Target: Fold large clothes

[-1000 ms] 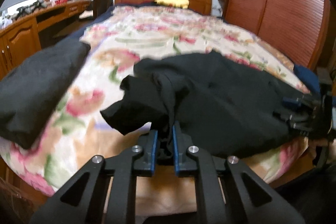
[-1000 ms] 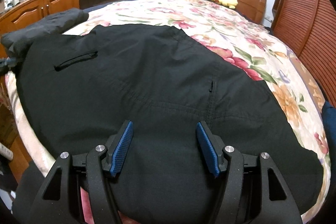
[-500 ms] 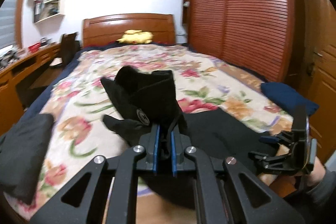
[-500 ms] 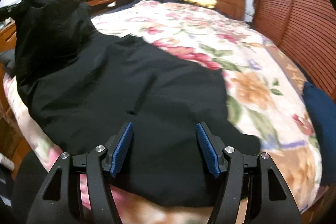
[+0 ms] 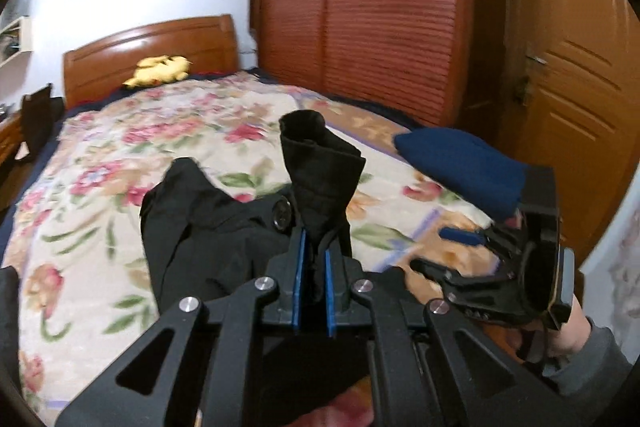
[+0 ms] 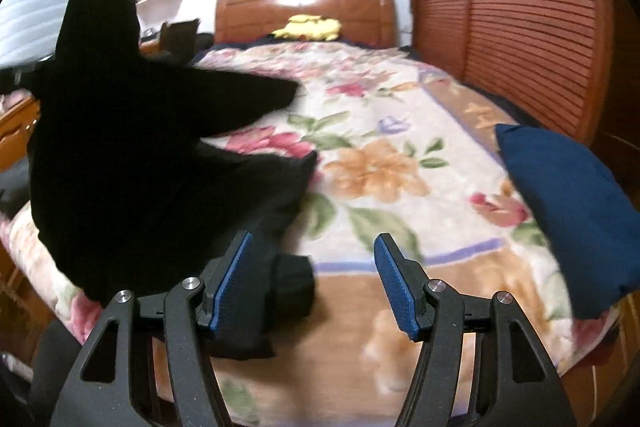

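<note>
A large black garment (image 5: 208,227) lies bunched on the floral bedspread (image 5: 120,155). My left gripper (image 5: 313,267) is shut on a fold of it; a bunched end (image 5: 316,171) stands up beyond the fingers. In the right wrist view the garment (image 6: 132,147) hangs lifted at the left, its lower edge on the bed. My right gripper (image 6: 314,279) is open and empty above the bed's near edge, to the right of the cloth. It also shows in the left wrist view (image 5: 492,267).
A navy cushion (image 6: 568,203) lies at the bed's right edge. A yellow plush toy (image 6: 308,27) sits by the wooden headboard (image 6: 304,7). Slatted wardrobe doors (image 5: 368,11) stand on the right. A desk (image 6: 16,131) stands on the left.
My left gripper has lifted the black garment's edge and carried it to the right across the bed. The flat garment has bunched up. My right gripper has shifted right, off the cloth, still open.
</note>
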Available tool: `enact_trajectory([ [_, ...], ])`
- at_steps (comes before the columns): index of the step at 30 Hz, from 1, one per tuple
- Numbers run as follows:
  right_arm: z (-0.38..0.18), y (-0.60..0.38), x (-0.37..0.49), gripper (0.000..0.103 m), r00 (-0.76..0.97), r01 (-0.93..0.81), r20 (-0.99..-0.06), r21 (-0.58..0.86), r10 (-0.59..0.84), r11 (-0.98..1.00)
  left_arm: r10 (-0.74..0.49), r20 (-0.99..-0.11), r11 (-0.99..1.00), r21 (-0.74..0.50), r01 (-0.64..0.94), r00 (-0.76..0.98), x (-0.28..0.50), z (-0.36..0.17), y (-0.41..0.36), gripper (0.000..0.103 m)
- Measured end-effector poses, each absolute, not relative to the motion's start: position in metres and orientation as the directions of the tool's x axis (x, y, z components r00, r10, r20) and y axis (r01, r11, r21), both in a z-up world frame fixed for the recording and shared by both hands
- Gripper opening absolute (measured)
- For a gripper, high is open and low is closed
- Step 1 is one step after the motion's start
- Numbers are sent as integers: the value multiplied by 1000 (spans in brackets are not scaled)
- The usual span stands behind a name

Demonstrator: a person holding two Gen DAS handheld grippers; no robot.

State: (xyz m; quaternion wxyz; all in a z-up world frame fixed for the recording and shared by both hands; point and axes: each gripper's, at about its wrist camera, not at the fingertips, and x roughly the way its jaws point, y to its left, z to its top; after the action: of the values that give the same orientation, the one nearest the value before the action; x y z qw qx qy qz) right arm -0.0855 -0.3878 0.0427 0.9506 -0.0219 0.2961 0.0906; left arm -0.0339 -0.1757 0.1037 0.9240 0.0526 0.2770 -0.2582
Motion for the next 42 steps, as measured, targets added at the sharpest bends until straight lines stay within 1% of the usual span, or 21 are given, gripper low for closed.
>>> enact_trajectory([
  [5, 49, -389, -90, 64, 820, -166, -554, 8, 143, 986, -429, -596, 851, -15, 524, 679, -39, 84, -194, 6],
  [9, 53, -386, -93, 64, 827, -166, -545, 1, 139, 986, -427, -598, 849, -8, 528, 678, -51, 84, -192, 11],
  [12, 55, -384, -96, 64, 834, -170, -534, -1, 143, 985, -433, -583, 852, -17, 523, 688, -61, 90, -177, 17],
  [14, 57, -381, -96, 64, 838, -174, -526, -7, 145, 985, -464, -559, 846, -49, 531, 687, -68, 95, -164, 31],
  [17, 58, -377, -95, 64, 840, -181, -521, -12, 149, 983, -469, -539, 851, -65, 521, 699, -75, 102, -149, 35],
  [22, 60, -371, -94, 64, 844, -194, -513, -20, 157, 981, -434, -528, 875, -54, 481, 730, -78, 100, -123, 38],
  [31, 76, -365, -79, 64, 847, -208, -506, -35, 162, 978, -358, -552, 920, -72, 384, 753, -53, 66, -66, 39],
  [35, 89, -346, -64, 64, 829, -258, -523, -42, 199, 965, -338, -557, 934, -103, 341, 758, -45, 49, -40, 39],
  [42, 103, -294, -45, 64, 800, -349, -544, -76, 254, 934, -289, -565, 952, -86, 293, 773, -48, 28, -8, 40],
])
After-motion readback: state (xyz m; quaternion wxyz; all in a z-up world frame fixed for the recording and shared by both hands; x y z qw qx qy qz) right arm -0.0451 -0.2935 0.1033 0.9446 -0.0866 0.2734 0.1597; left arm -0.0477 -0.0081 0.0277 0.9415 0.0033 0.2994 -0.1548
